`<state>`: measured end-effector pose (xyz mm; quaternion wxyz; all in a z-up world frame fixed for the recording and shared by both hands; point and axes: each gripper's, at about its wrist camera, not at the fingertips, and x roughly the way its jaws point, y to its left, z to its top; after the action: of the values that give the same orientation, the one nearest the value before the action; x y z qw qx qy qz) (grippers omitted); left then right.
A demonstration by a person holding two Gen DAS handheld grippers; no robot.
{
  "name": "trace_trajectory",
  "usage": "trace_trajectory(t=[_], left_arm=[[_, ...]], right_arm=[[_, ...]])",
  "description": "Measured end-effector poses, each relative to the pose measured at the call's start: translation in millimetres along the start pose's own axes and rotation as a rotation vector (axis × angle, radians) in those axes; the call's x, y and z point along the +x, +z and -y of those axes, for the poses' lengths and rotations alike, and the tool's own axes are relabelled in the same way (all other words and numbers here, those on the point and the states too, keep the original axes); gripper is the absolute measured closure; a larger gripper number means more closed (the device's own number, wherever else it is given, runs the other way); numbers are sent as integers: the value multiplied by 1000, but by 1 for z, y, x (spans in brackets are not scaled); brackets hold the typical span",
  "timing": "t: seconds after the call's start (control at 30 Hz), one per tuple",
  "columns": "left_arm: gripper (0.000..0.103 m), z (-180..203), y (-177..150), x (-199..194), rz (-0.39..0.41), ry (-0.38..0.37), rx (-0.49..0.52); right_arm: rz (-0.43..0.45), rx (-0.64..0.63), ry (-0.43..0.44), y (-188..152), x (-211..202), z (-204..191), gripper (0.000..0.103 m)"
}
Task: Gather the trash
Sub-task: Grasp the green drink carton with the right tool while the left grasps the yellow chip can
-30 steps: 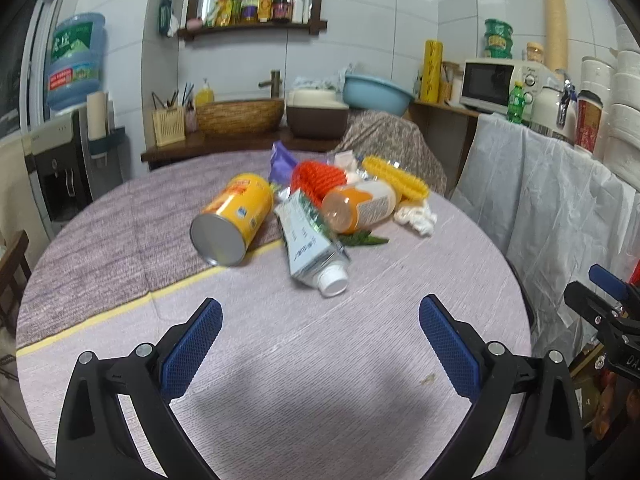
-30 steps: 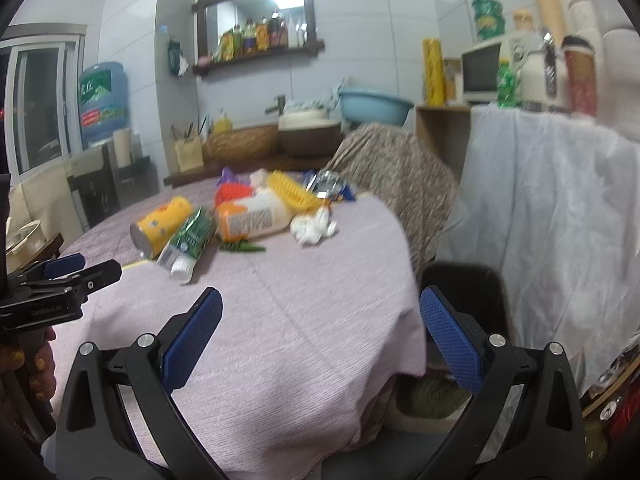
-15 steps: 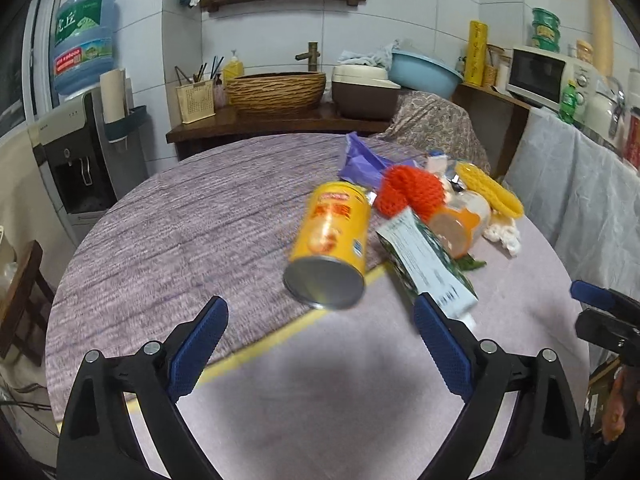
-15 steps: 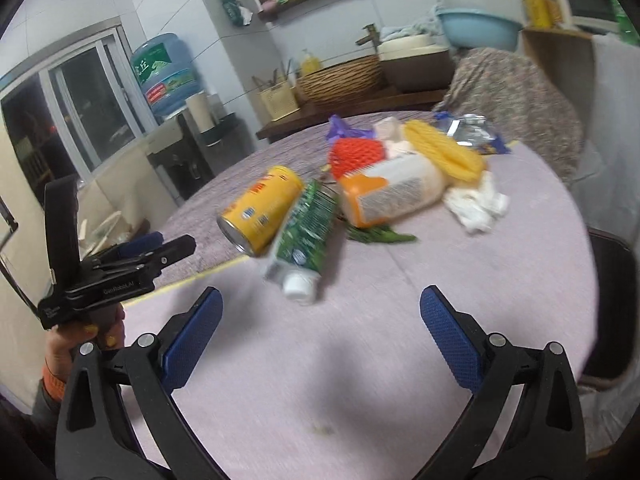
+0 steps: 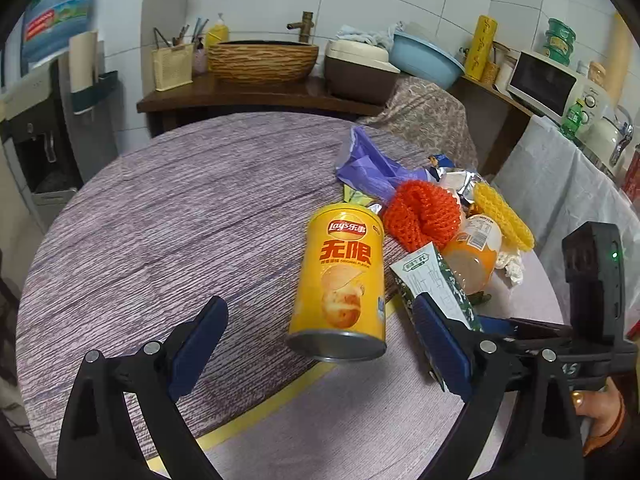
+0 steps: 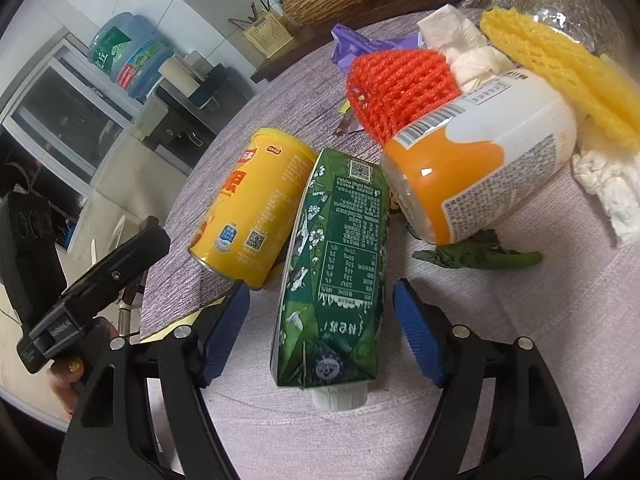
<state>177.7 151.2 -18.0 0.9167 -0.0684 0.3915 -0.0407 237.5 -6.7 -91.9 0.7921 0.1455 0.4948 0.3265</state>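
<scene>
The trash lay heaped on the far right part of the round counter (image 5: 168, 216). Nearest the cameras, a yellow chip can (image 5: 340, 280) lay on its side with its metal base facing forward, touching a green carton (image 6: 336, 264) that lay flat beside it, white cap forward. Behind the carton an orange-and-white bottle (image 6: 480, 172) lay on its side over a green leaf (image 6: 480, 256), with an orange foam net (image 6: 400, 92), a yellow foam net (image 6: 560, 68), a purple wrapper (image 5: 368, 168) and crumpled tissue (image 6: 608, 184) around it.

The left hand-held gripper (image 5: 320, 344) was released, its jaws spread wide either side of the can's base without touching it. The right hand-held gripper (image 6: 320, 328) was also released, its blue pads (image 6: 416, 332) flanking the carton's cap end with gaps on both sides.
</scene>
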Motion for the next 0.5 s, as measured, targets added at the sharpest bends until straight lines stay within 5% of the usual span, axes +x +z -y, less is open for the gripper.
trace_trajectory(t=[0.1,0.27,0.5], left_arm=[[11,2,6,13,-51,-26,5],[25,15,15,33,-126,-17,52],[25,29,28,70,-228,68,182]], right_arm=[[-20,23,14,-1,8,7,50],[-3,-23,15,-11,0,1,52],[29,-97,15,-33,-32,-3,52]])
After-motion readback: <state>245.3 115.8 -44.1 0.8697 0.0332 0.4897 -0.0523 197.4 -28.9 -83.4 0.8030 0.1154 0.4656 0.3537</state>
